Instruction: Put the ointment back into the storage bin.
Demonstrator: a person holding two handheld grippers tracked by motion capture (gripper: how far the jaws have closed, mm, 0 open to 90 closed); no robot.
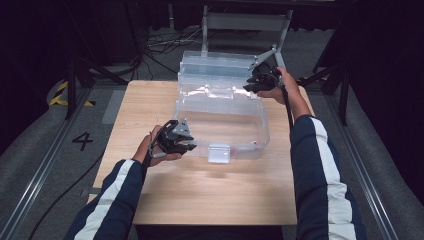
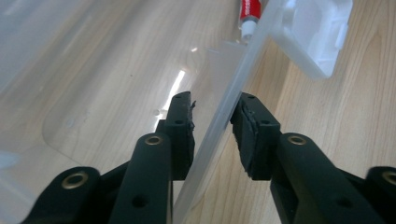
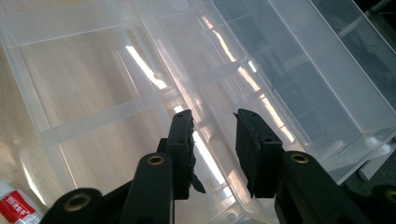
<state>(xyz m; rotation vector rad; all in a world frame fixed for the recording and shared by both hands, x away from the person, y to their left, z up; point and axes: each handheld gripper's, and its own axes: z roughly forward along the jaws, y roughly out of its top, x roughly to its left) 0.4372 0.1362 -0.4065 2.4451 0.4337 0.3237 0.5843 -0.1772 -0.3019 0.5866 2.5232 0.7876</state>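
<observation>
Clear tiered plastic box (image 1: 220, 117) stood opened out on the counter (image 1: 150, 105), your left hand-held gripper (image 1: 186, 145) straddled its front wall unclamped, your right hand-held gripper (image 1: 256, 84) straddled a back tray edge, not gripping.

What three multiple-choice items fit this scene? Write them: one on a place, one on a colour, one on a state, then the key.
1. Where are the left gripper's jaws?
A. Either side of the clear box's near wall
B. At the box's far right corner
C. Flat on the floor

2. What colour is the tube inside the box?
A. Green
B. Red and white
C. Blue and yellow

3. How does the box stand?
A. Shut and latched
B. Upside down
C. Open, its trays stepped back

Key: 1 A, the left gripper view shows the clear wall running between the two pads; 2 B, red body and white neck show through the wall; 3 C, the high view looks into the open bin, with the trays rising behind it.
</observation>
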